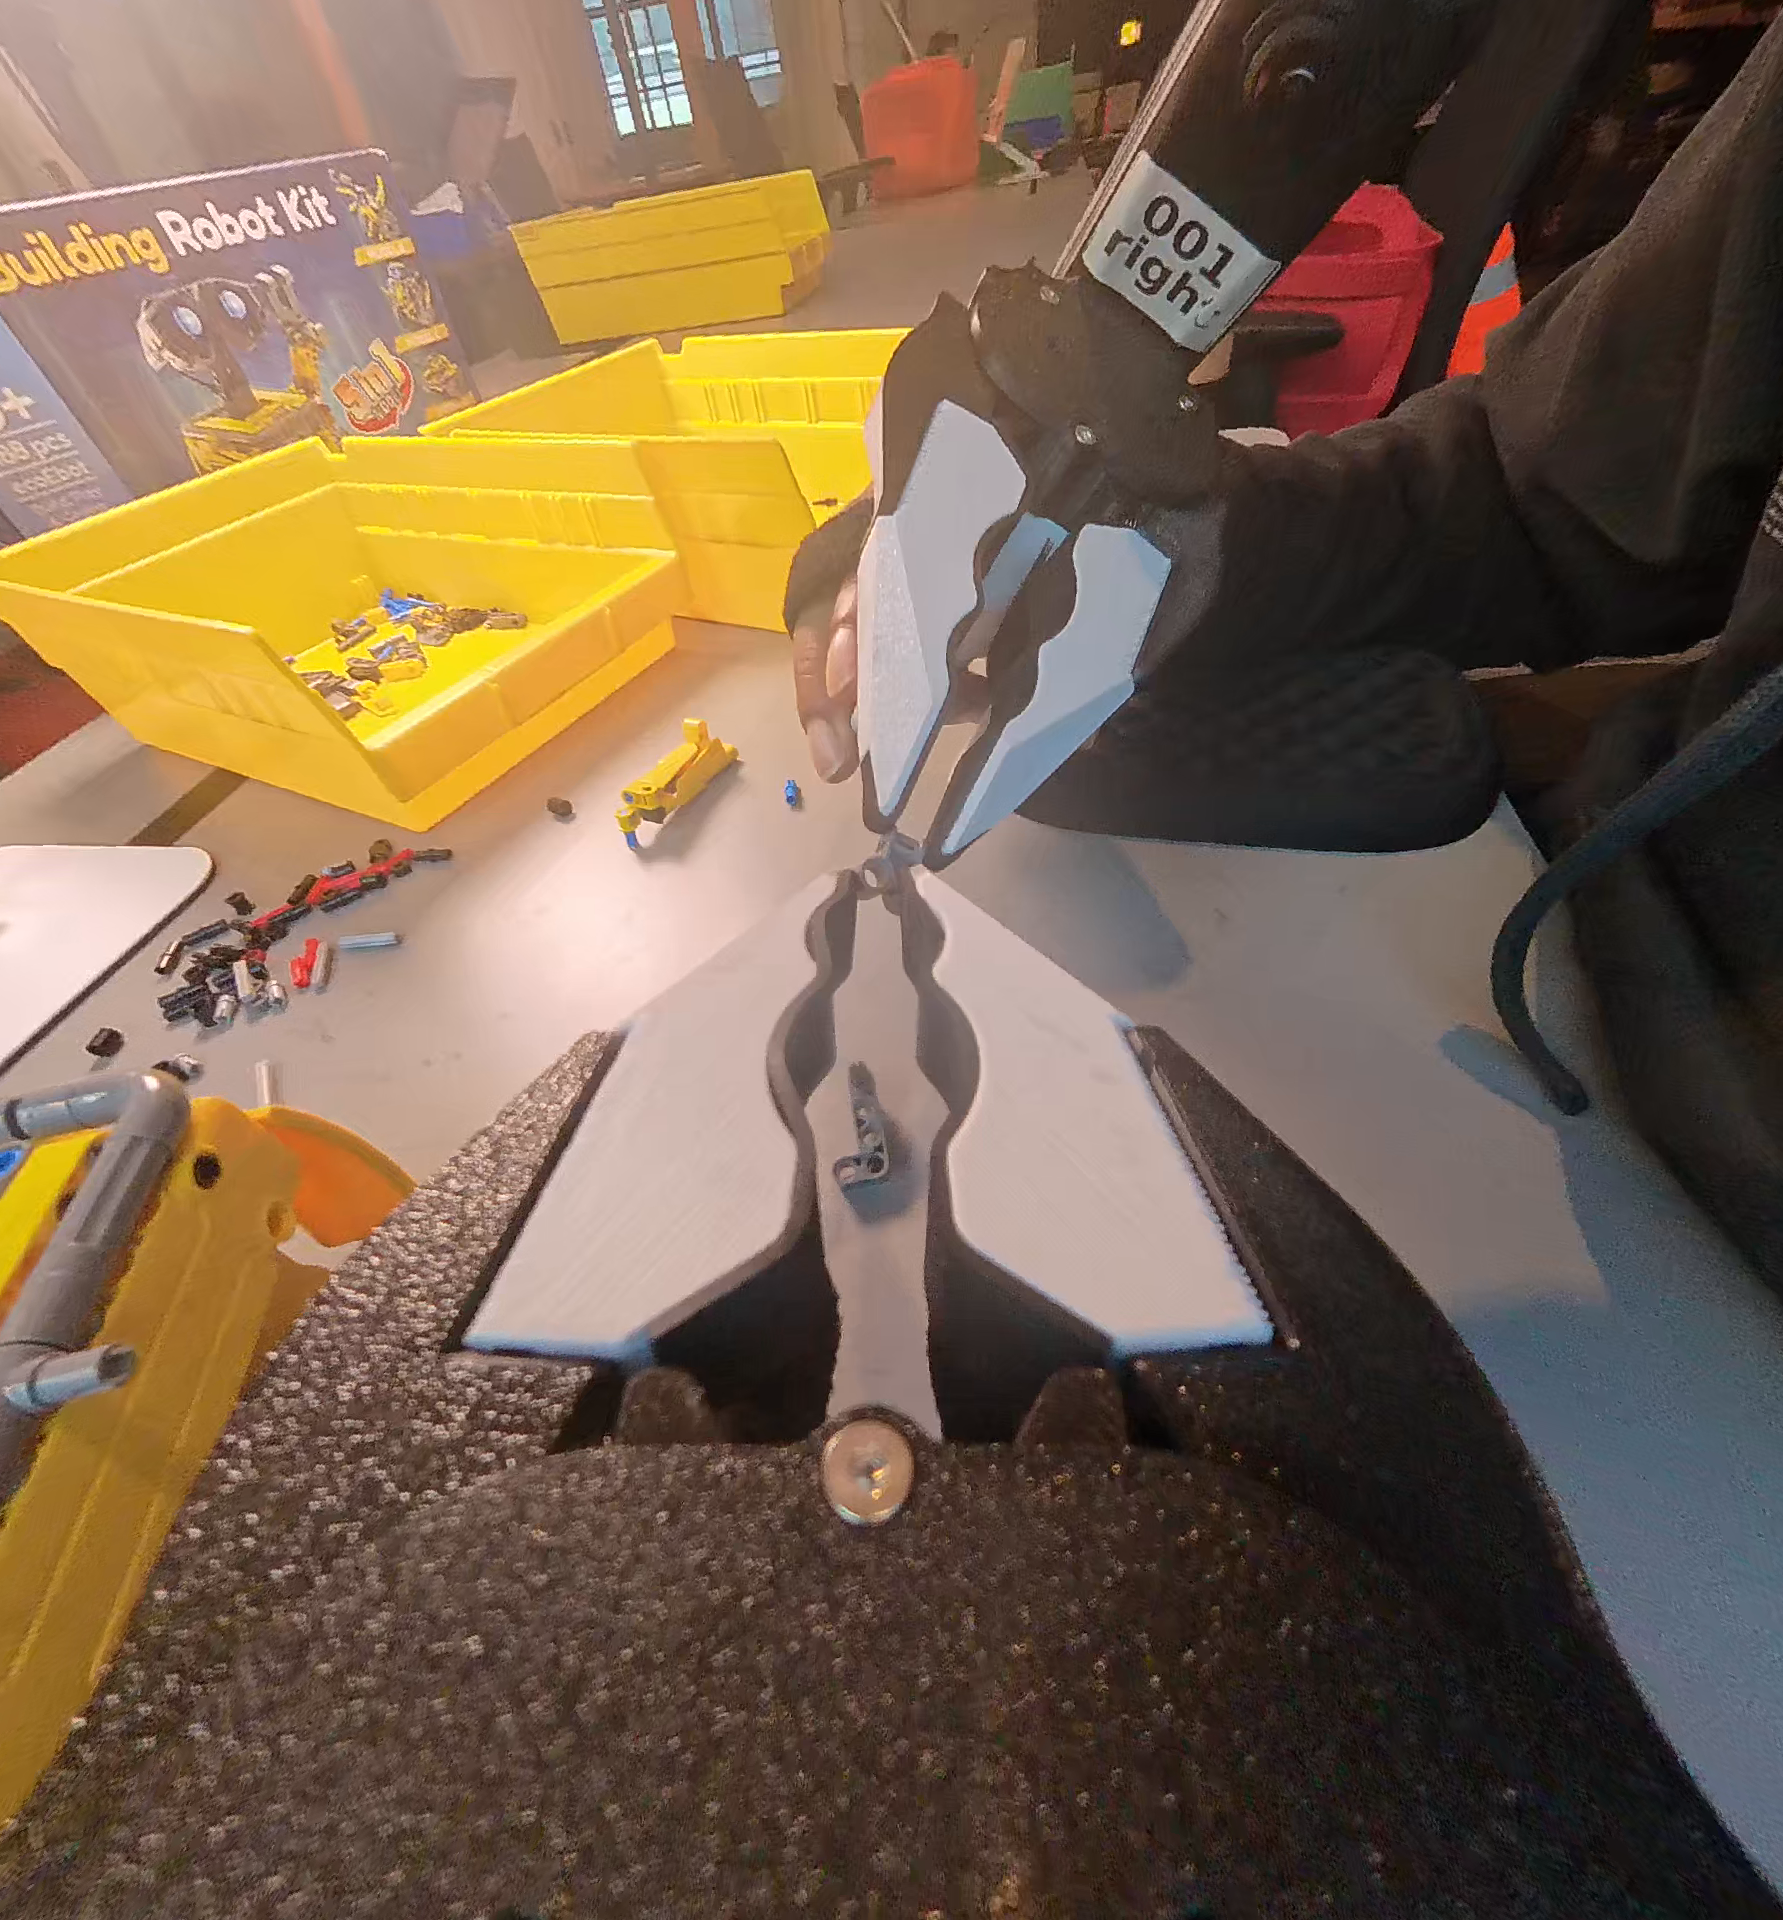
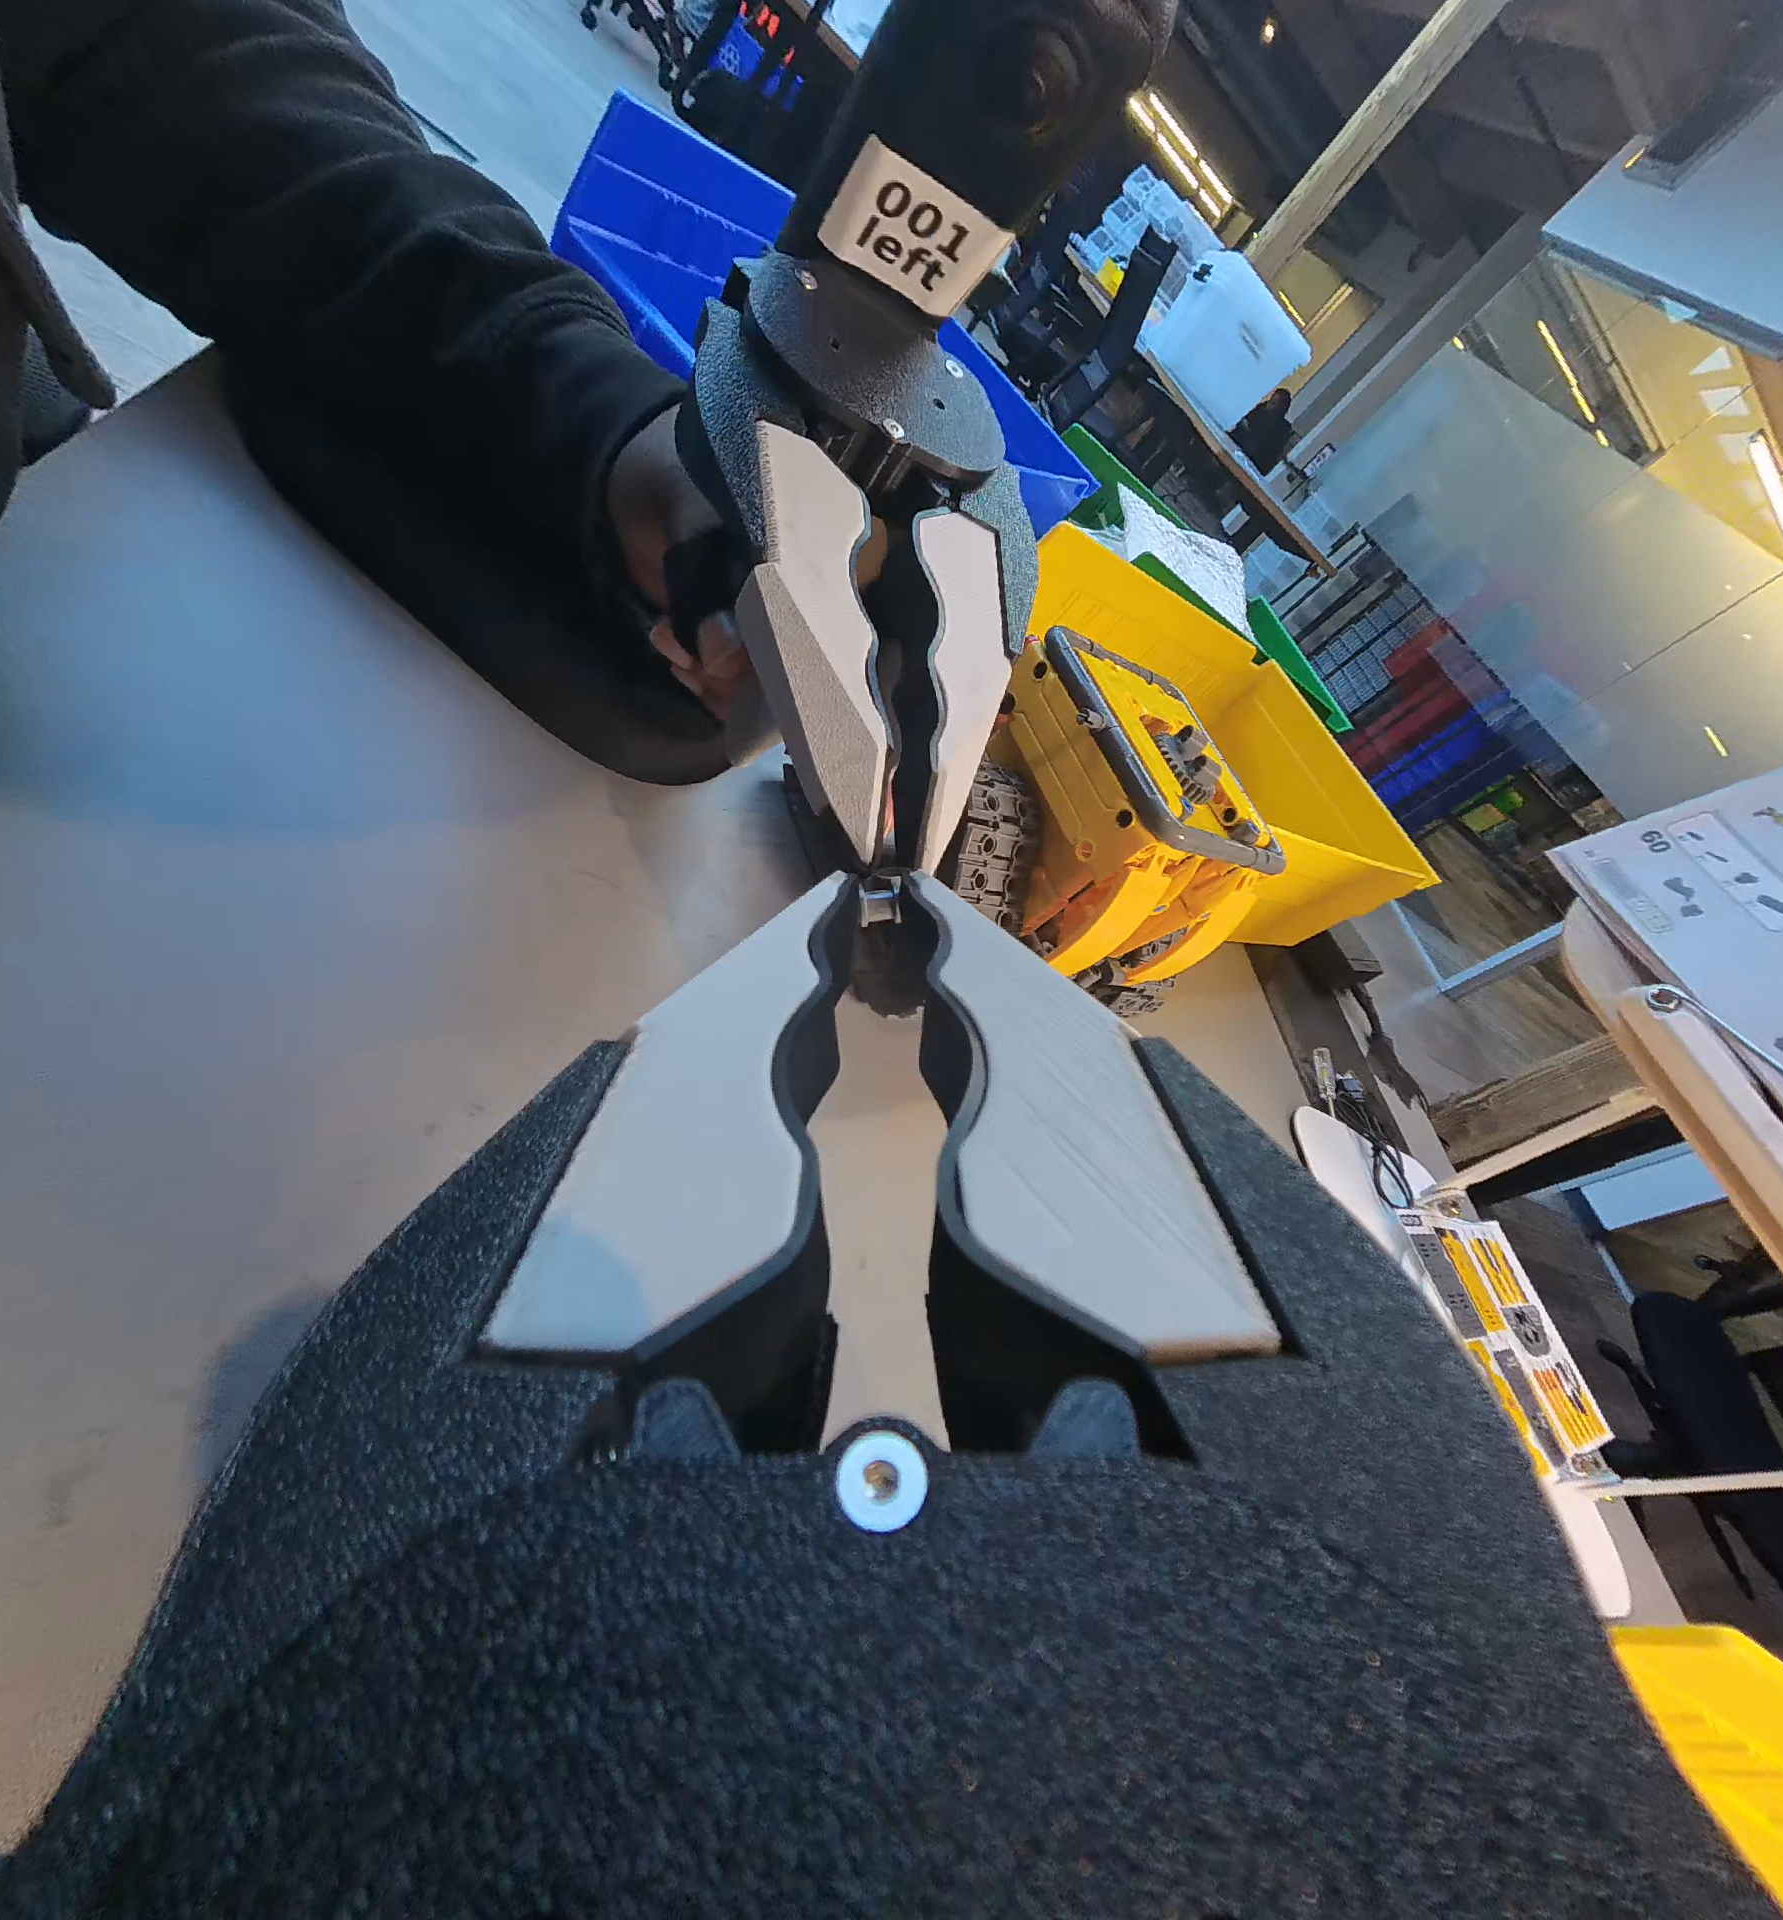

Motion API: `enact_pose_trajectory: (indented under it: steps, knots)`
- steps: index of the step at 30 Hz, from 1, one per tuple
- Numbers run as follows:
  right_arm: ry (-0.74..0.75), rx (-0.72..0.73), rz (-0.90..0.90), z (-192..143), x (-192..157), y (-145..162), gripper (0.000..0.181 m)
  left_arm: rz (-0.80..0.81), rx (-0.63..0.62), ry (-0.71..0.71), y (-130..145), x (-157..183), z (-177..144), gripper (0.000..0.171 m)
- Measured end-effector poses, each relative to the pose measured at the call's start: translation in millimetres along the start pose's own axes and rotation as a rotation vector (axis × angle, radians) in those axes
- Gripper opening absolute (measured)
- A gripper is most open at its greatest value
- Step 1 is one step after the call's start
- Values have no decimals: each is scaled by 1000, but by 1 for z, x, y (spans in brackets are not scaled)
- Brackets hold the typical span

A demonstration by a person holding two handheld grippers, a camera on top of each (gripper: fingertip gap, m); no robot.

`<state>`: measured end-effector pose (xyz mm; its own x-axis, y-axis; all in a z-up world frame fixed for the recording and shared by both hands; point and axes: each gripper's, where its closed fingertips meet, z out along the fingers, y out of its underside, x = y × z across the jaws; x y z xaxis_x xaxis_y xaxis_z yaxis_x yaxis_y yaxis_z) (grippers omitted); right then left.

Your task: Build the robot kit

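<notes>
My left gripper (image 1: 882, 883) and right gripper (image 2: 879, 896) meet tip to tip just above the grey table (image 1: 1230, 987). The left is shut on a small grey building piece (image 1: 874, 878). The right is shut on a small light grey piece (image 2: 879, 902). The two pieces touch at the tips; I cannot tell whether they are joined. In the left wrist view the right gripper (image 1: 908, 842) comes down from above. In the right wrist view the left gripper (image 2: 892, 857) does the same. A dark grey bent beam (image 1: 866, 1148) lies on the table under the left fingers.
A yellow bin (image 1: 243, 634) with several small parts stands at the back left, with more yellow bins and a kit box (image 1: 191, 312) behind it. Loose black, red and grey pins (image 1: 263, 945) and a small yellow sub-assembly (image 1: 674, 779) lie on the table. A yellow tracked model (image 2: 1126, 831) stands close by; an instruction booklet (image 2: 1728, 873) is at the right. The small yellow sub-assembly (image 1: 674, 779) is about 20 cm from both grippers' fingertips.
</notes>
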<state>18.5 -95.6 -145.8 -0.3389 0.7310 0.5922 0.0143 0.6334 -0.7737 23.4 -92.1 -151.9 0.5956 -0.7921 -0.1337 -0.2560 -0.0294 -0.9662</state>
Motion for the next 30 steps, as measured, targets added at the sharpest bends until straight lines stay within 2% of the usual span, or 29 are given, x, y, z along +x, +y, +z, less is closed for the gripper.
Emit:
enact_pose_trajectory:
  steps: [6, 8, 13, 16, 22, 30]
  knots:
    - [-62, -27, 25, -7, -4, 7, 10, 74, -38, -33, 5, 3, 3, 6]
    - [-94, -91, 55, -19, 0, 19, 11, 108, -66, -38, 9, 6, 5, 6]
    - [10, -378, 288, -88, 46, 83, 14, 224, -177, -56, 25, 13, 15, 6]
    - [20, -577, 404, -118, 43, 126, 14, 311, -272, -51, 41, 19, 23, 6]
    - [-52, -738, 478, -117, 20, 168, 13, 338, -364, -31, 57, 23, 29, 6]
    - [-85, -696, 571, -109, 15, 176, 11, 403, -473, -7, 78, 28, 30, 7]
